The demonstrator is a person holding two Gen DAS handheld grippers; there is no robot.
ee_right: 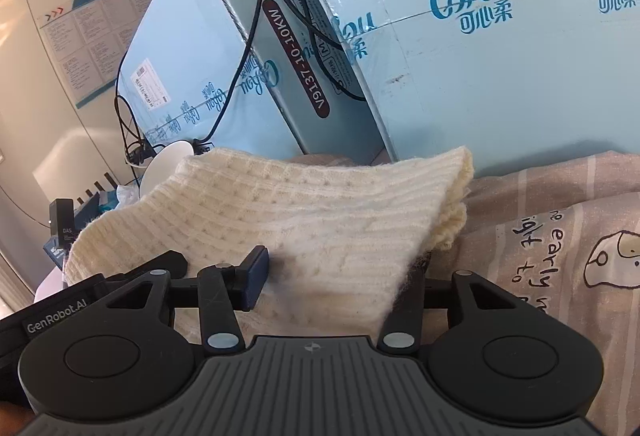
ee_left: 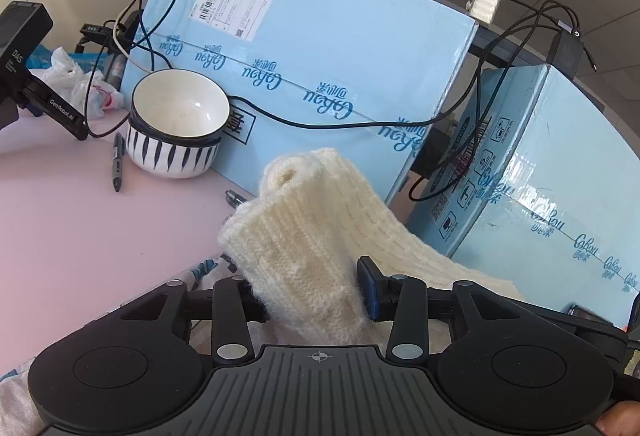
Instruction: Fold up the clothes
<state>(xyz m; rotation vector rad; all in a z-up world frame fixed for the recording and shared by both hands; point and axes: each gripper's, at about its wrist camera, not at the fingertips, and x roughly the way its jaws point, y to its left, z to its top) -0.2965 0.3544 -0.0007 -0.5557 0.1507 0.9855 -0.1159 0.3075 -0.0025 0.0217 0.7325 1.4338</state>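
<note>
A cream ribbed knit garment [ee_left: 304, 228] lies folded in a thick bundle against the blue boxes. One end of it runs between the fingers of my left gripper [ee_left: 312, 296]. The blue pad [ee_left: 368, 288] on the right just meets the fuzzy edge, and the jaws stand apart without squeezing. In the right wrist view the same knit [ee_right: 300, 212] drapes across my right gripper [ee_right: 336, 280]. Its left pad [ee_right: 256, 276] stands beside the cloth, and the right finger is hidden under the knit. Neither gripper pinches the fabric.
Two big light-blue cartons [ee_left: 320, 56] [ee_left: 540, 176] wall off the back, with black cables hanging over them. On the pink table [ee_left: 80, 236] are a striped bowl [ee_left: 180, 124], a pen [ee_left: 118, 160], a black device [ee_left: 24, 56] and a plastic bag [ee_left: 76, 80]. A striped printed cloth [ee_right: 560, 236] lies right of the knit.
</note>
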